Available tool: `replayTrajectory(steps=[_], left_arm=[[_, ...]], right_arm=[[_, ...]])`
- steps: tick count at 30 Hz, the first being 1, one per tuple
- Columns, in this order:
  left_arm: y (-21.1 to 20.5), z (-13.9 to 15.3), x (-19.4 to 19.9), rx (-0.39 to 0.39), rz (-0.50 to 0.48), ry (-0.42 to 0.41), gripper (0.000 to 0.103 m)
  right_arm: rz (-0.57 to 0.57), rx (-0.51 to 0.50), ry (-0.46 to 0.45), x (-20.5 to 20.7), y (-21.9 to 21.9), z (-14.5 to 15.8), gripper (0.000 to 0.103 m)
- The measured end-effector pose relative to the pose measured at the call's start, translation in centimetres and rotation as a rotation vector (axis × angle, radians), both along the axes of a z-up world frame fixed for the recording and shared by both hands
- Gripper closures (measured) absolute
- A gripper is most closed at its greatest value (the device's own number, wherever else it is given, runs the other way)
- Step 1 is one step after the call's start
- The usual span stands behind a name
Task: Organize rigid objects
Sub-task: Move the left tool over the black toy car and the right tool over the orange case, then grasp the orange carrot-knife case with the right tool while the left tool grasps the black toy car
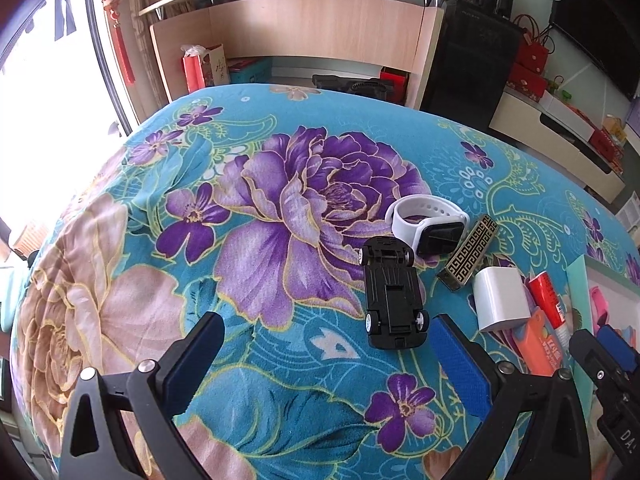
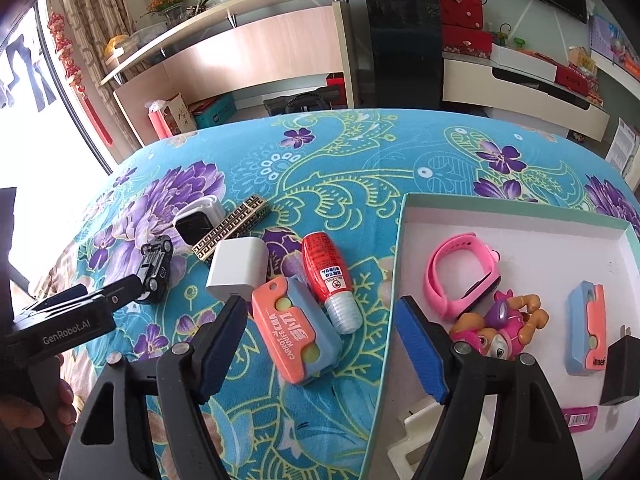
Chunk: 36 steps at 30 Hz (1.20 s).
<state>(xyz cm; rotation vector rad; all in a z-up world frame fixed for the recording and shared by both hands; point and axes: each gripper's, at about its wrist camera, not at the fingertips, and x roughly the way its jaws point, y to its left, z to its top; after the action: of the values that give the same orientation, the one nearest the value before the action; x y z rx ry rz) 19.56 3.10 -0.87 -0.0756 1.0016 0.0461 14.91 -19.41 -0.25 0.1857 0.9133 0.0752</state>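
Note:
My left gripper (image 1: pixel 332 344) hovers open over the flowered cloth, and nothing lies between its fingers. An upturned black toy car (image 1: pixel 394 296) lies just beyond its right finger. In the right wrist view my right gripper (image 2: pixel 320 340) is open, with an orange and blue toy knife (image 2: pixel 296 332) lying on the cloth between its fingers; the pads are not pressing on it. Behind the knife lie a red bottle (image 2: pixel 328 276), a white charger cube (image 2: pixel 238 272), a gold-patterned bar (image 2: pixel 232 228), a white watch (image 2: pixel 198 220) and the black car (image 2: pixel 156 272).
A shallow teal-rimmed box (image 2: pixel 400 248) at the right holds a pink watch (image 2: pixel 460 276), a pink dog figure (image 2: pixel 500 328), a second toy knife (image 2: pixel 586 332) and a black plug (image 2: pixel 624 372). Beyond the bed's far edge stand a wooden desk (image 1: pixel 320 28) and a dark cabinet.

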Motion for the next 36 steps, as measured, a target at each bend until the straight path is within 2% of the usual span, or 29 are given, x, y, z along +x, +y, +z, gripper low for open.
replayTrajectory(steps=[4, 13, 21, 26, 36], left_arm=[[0.2, 0.0, 0.1, -0.008, 0.006, 0.0, 0.0], [-0.2, -0.3, 0.2, -0.011, -0.01, 0.005, 0.0], [0.0, -0.4, 0.3, -0.016, -0.01, 0.009, 0.0], [-0.2, -0.5, 0.3, -0.015, -0.015, 0.008, 0.0], [-1.7, -1.4, 1.5, -0.035, -0.051, 0.012, 0.0]], right_arm=[[0.011, 0.008, -0.018, -0.2, 0.1, 0.4, 0.033], [0.085, 0.013, 0.042, 0.2, 1.7, -1.0, 0.051], [0.09, -0.001, 0.098, 0.4, 1.9, -2.1, 0.052], [0.133, 0.04, 0.107, 0.2, 2.6, -2.0, 0.052], [0.129, -0.012, 0.106, 1.0, 3.6, -2.9, 0.055]])
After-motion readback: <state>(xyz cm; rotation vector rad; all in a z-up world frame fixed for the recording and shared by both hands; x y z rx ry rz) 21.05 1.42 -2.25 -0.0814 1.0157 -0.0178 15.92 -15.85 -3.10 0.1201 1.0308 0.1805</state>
